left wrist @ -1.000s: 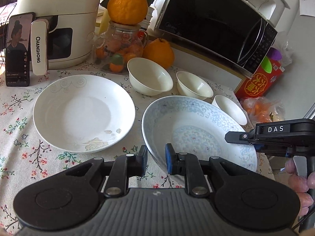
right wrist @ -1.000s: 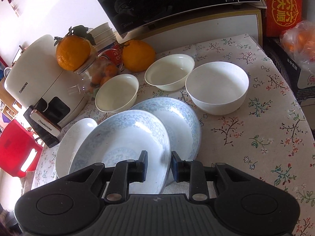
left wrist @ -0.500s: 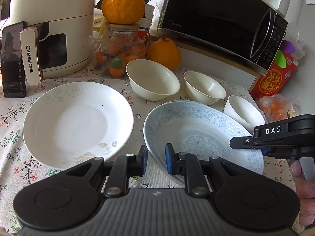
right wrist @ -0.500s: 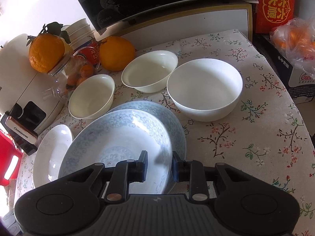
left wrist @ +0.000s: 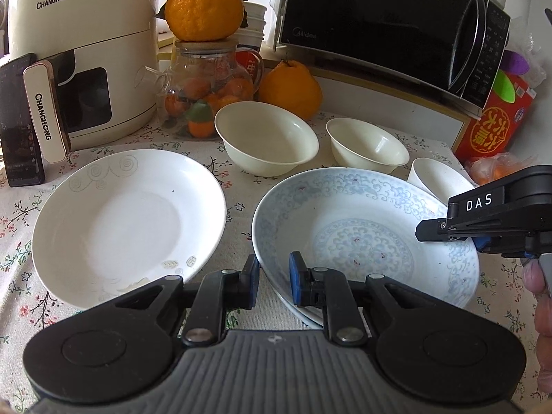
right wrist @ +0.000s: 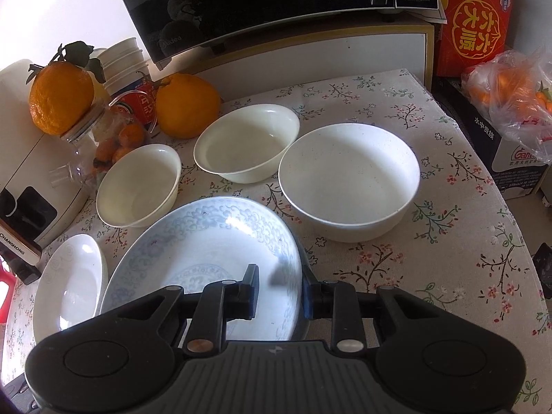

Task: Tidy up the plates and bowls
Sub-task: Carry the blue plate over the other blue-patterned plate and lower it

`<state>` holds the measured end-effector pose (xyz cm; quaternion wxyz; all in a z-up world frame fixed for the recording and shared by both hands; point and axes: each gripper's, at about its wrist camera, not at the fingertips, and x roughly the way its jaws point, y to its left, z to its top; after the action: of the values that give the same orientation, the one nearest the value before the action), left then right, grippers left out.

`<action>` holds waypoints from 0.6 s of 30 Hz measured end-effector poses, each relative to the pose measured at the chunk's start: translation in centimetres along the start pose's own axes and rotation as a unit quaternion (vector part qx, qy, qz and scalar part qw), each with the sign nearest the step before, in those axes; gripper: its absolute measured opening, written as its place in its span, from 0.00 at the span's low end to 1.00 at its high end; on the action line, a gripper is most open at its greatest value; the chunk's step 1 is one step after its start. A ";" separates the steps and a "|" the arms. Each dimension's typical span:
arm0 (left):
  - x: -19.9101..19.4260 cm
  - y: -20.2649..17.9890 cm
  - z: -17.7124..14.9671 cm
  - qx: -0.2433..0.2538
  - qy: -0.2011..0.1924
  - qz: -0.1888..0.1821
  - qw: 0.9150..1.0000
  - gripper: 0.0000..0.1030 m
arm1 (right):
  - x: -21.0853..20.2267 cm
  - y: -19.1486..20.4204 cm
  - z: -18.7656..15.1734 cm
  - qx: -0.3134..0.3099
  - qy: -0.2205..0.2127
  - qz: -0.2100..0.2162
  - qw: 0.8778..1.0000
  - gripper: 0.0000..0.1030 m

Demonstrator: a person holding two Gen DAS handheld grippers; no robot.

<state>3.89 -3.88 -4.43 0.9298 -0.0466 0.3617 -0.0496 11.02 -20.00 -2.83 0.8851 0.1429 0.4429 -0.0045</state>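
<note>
A blue-patterned plate [left wrist: 362, 227] lies stacked on a second blue plate, whose rim shows under it [right wrist: 305, 314]. My left gripper [left wrist: 274, 281] straddles its near left rim, jaws slightly apart. My right gripper [right wrist: 279, 291] straddles its right rim, jaws wider than before; it also shows in the left wrist view [left wrist: 483, 220]. A white plate [left wrist: 127, 220] lies to the left. Two cream bowls [left wrist: 265, 138] [left wrist: 365, 145] and a larger white bowl [right wrist: 348, 179] stand behind.
A Changhong air fryer [left wrist: 76, 48] and a phone [left wrist: 17, 120] stand at the back left. A glass jar with oranges [left wrist: 207, 93], a loose orange [left wrist: 289, 86], a microwave [left wrist: 390, 24], a red box [right wrist: 476, 20] and a bag of fruit [right wrist: 514, 100] line the back and right.
The right gripper has lowered the blue plate onto the other blue plate, and its jaws have widened. The left gripper has come closer to the stack's left rim.
</note>
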 end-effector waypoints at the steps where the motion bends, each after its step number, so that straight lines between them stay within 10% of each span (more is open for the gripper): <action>1: 0.1 -0.2 0.0 0.006 -0.002 0.004 1.000 0.16 | 0.0 0.1 0.0 -0.002 -0.001 -0.002 1.000 0.23; 18: 0.3 -1.0 -0.1 0.055 0.009 0.022 0.998 0.20 | 0.0 1.4 0.0 -0.060 -0.014 -0.057 0.996 0.23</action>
<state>3.98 -4.94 -4.62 0.9286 0.0127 0.3675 -0.0495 11.22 -18.70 -2.45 0.8964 0.0640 0.4375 -0.0309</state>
